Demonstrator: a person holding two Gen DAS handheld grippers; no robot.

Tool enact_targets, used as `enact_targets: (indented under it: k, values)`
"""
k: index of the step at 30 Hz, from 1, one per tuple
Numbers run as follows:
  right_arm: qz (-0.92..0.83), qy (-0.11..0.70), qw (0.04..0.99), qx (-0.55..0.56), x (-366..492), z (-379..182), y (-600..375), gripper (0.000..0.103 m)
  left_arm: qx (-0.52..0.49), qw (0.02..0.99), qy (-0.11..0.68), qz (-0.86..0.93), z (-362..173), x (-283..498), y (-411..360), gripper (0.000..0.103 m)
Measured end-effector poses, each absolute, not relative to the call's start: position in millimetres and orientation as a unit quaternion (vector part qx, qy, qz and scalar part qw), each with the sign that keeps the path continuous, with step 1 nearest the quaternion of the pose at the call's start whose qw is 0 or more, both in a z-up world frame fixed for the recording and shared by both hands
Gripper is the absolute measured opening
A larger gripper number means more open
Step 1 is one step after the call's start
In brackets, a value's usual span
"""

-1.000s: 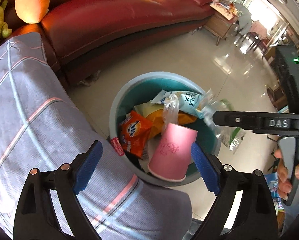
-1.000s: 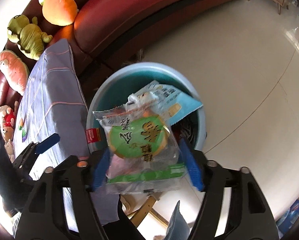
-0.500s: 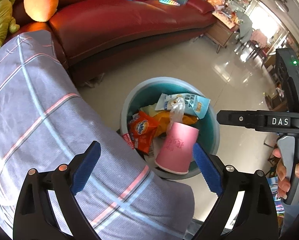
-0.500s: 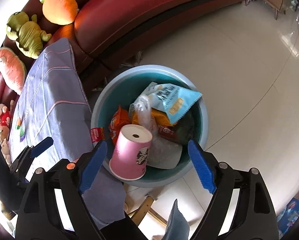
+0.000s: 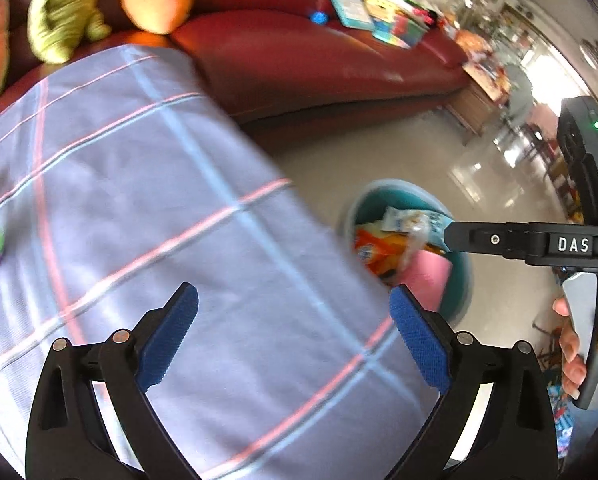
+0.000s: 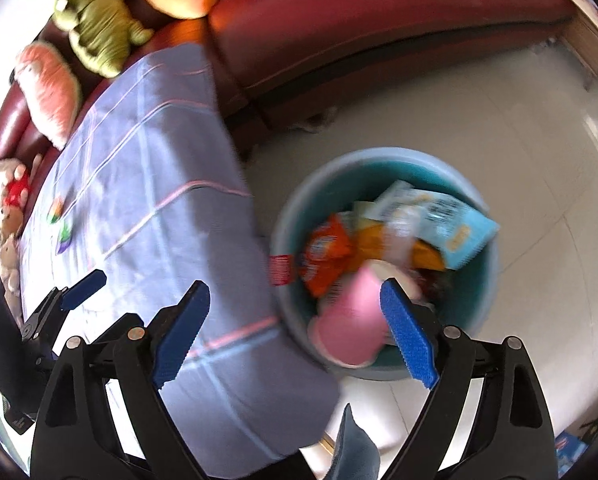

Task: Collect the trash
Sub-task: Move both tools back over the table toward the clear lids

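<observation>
Both empty: left gripper [image 5: 293,330] jaws released, right gripper [image 6: 295,330] jaws opening; could clip, perhaps, the bin [image 6: 383,376] rim; blurred view.

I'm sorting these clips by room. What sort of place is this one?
Most likely a home living room: a long red leather sofa with plush toys on it, a table under a checked cloth, and a trash bin on a glossy tiled floor.
</observation>
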State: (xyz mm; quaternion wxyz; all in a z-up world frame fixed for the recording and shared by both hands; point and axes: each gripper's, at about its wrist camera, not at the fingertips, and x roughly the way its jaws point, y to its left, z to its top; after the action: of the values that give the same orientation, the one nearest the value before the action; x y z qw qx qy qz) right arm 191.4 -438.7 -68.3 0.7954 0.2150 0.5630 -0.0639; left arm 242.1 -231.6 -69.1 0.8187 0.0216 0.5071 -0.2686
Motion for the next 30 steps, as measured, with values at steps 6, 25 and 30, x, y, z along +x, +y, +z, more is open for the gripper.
enact_targets:
  k: [6, 25, 30]
  values:
    - [-0.015, 0.571, 0.799, 0.185, 227, -60, -371, 0.083, -0.006, 0.834, 0.504, -0.223, -63, 250, -158, 0.096]
    - [0.117, 0.619, 0.772, 0.084, 364, -74, -135, 0.082, -0.068, 0.856, 0.507, -0.077, -75, 289, 68, 0.096]
    - [0.119, 0.631, 0.763, 0.079, 386, -87, -107, 0.059, -0.075, 0.855, 0.508, -0.068, -81, 299, 94, 0.096]
